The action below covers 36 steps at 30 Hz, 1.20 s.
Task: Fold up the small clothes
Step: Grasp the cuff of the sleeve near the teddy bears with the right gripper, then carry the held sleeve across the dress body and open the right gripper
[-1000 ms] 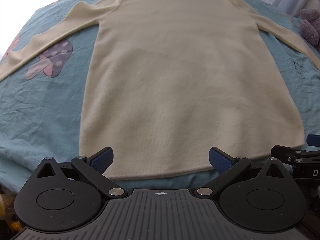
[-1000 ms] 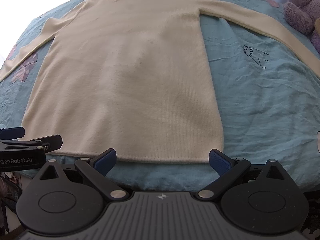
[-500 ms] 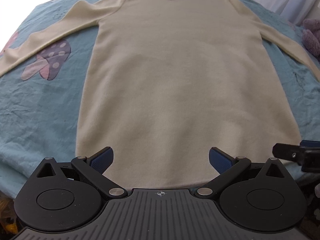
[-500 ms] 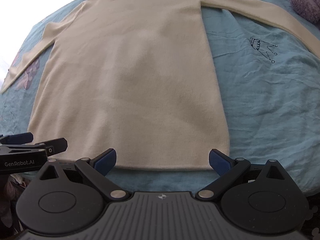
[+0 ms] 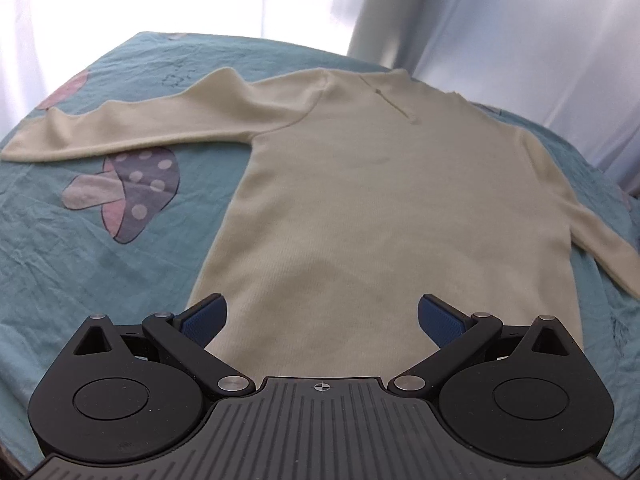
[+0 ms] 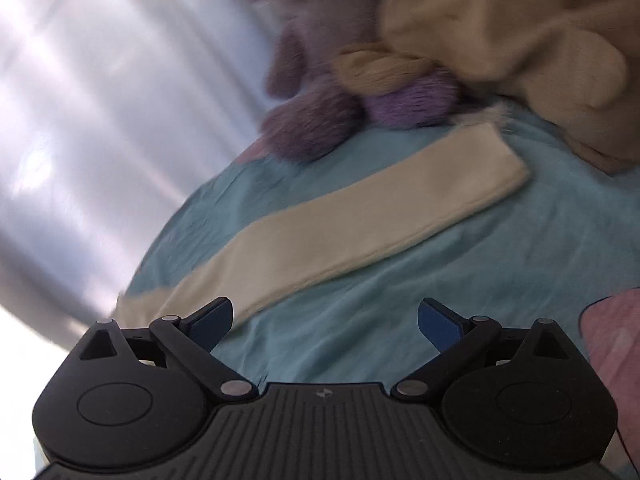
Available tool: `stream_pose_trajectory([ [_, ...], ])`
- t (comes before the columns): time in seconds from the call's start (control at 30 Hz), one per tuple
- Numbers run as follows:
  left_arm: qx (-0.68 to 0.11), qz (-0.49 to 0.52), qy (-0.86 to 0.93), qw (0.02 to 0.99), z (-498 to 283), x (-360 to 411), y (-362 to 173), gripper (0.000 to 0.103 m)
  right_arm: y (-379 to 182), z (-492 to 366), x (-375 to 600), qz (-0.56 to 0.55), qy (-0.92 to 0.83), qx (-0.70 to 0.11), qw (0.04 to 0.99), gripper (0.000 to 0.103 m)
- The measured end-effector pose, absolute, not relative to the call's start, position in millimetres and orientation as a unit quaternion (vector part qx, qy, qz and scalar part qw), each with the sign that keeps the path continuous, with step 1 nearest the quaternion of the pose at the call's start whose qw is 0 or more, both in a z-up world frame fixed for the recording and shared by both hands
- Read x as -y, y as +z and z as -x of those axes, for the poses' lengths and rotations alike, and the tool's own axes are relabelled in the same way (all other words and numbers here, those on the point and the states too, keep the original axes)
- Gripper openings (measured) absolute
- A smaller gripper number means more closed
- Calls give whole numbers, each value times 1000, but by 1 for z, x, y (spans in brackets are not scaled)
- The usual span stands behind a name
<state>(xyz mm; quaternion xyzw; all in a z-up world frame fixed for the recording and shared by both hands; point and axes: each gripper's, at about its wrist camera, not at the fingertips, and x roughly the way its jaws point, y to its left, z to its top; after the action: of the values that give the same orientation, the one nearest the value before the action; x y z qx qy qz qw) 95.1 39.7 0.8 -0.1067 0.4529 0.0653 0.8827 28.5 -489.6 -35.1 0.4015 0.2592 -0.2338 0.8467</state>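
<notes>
Cream knit sweater (image 5: 384, 208) lies flat on a teal bedsheet (image 5: 80, 264), filling the centre of the left wrist view. Left sleeve (image 5: 160, 124) stretches to the frame's left edge; mushroom print (image 5: 128, 188) just below it. Pale curtain (image 5: 500, 20) across the top. Left gripper (image 5: 320, 318): jaws wide, nothing between them, over the sweater's body.

Right wrist view, blurred: curtain at left, right sleeve (image 6: 344, 224) running diagonally from lower left to upper right on the sheet. Purple plush toy (image 6: 320, 120) sits just beyond the cuff, tan plush toy (image 6: 520, 40) in the upper right. Pink patch (image 6: 612, 336) at right edge. Right gripper (image 6: 324, 320): jaws wide, empty, left finger (image 6: 212, 320) over the sleeve.
</notes>
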Motion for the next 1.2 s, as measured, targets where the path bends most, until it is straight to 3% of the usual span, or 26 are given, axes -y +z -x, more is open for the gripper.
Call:
stream_pose_trajectory([
  [0.07,-461,134,77,874,-104,-44,-6,103,-53,-19,523,-461,-265,-227,816,92],
  [0.13,-478,164,78,859,-113,-48,-16,103,-68,-14,546,-501,-276,-201,795,76],
  [0.2,-478,177,88,856,-116,-50,-21,103,-75,-12,559,-514,-282,-173,791,67],
  [0.37,-454,192,89,865,-119,-48,-23,103,-87,-23,585,-537,-289,-146,779,32],
  [0.43,-464,208,76,858,-122,-49,-25,103,-87,-30,588,-530,-295,-152,780,12],
  [0.47,-481,209,62,849,-128,-49,-27,103,-85,-34,589,-520,-300,-161,784,10],
  [0.63,-486,196,30,851,-142,-44,-26,103,-47,-73,548,-385,-285,-191,857,7],
  [0.83,-465,239,-60,850,-175,-36,-13,97,15,-135,394,-221,-29,-204,953,8],
  [0.87,-462,239,-78,851,-182,-32,-13,91,18,-145,361,-206,29,-213,954,10],
  [0.93,-465,239,-103,846,-197,-25,-17,86,12,-160,307,-185,124,-248,943,29],
  [1.07,-493,256,-142,819,-222,-16,-36,78,-11,-167,253,-168,175,-296,924,30],
  [1.2,-508,254,-172,805,-237,-1,-50,73,-24,-166,266,-172,146,-316,922,30],
])
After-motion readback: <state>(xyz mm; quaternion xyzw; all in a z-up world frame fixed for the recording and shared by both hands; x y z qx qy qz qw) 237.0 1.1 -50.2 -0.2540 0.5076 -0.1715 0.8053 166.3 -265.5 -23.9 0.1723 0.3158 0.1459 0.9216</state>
